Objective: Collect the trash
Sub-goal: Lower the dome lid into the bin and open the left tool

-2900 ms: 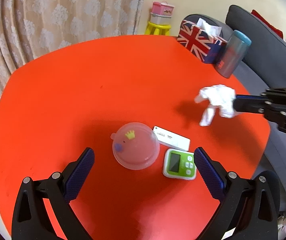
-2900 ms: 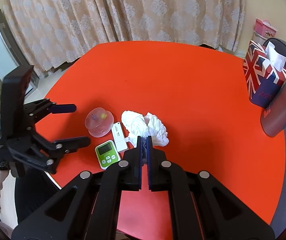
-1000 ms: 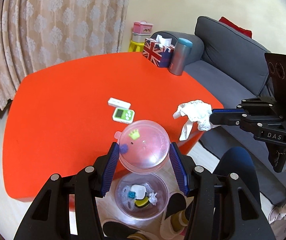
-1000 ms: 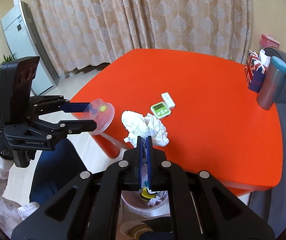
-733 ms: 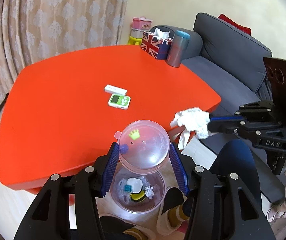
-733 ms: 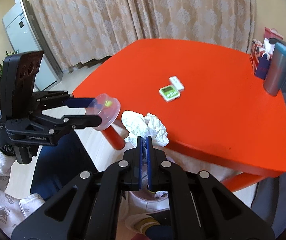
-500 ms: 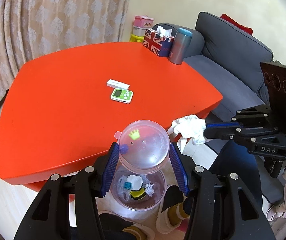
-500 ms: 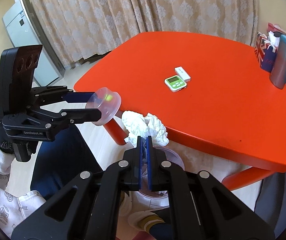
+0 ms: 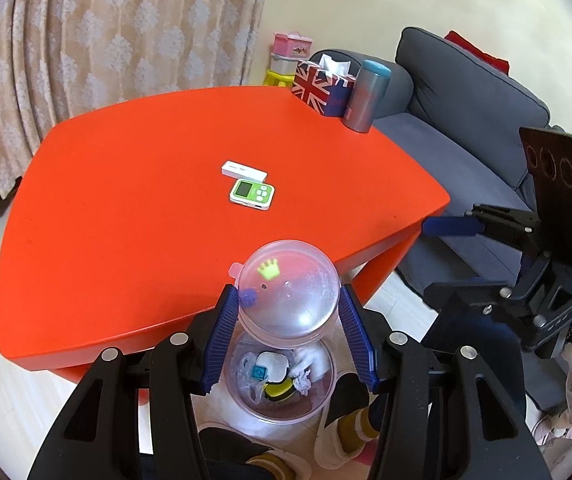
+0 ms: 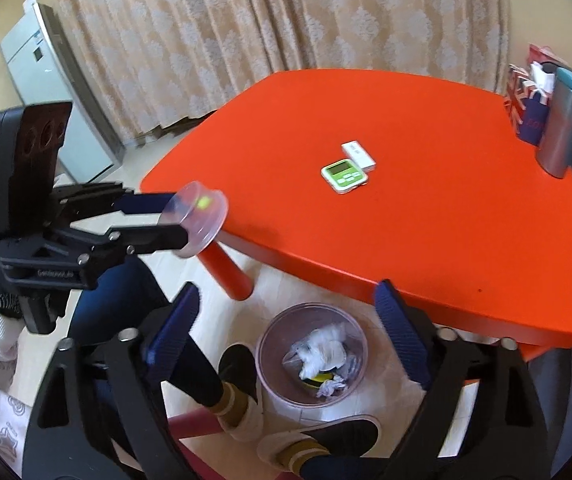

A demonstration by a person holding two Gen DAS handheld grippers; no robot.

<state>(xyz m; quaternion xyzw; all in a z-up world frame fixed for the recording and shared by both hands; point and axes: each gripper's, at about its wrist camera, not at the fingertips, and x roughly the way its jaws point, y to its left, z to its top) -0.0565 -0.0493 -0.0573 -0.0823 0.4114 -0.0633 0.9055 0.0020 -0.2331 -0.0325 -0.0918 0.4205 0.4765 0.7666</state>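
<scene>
Right claw [image 10: 286, 332]: opening, pads spread wide, nothing between them. Directly below, framed by the pads: clear bin [image 10: 272, 364] on the floor, white crumpled tissue [image 10: 319, 350] lying inside among other scraps hard to tell apart. Tilted downward, beyond the near edge of the red tabletop [image 10: 425, 216].

Left claw [image 9: 291, 338]: clenched on a clear domed lid [image 9: 289, 292], pads against its sides. Bin partly hidden under the lid, contents blurred through the plastic. Angled downward. Farther out on the tabletop: green timer [image 9: 252, 195], white stick beside it.
</scene>
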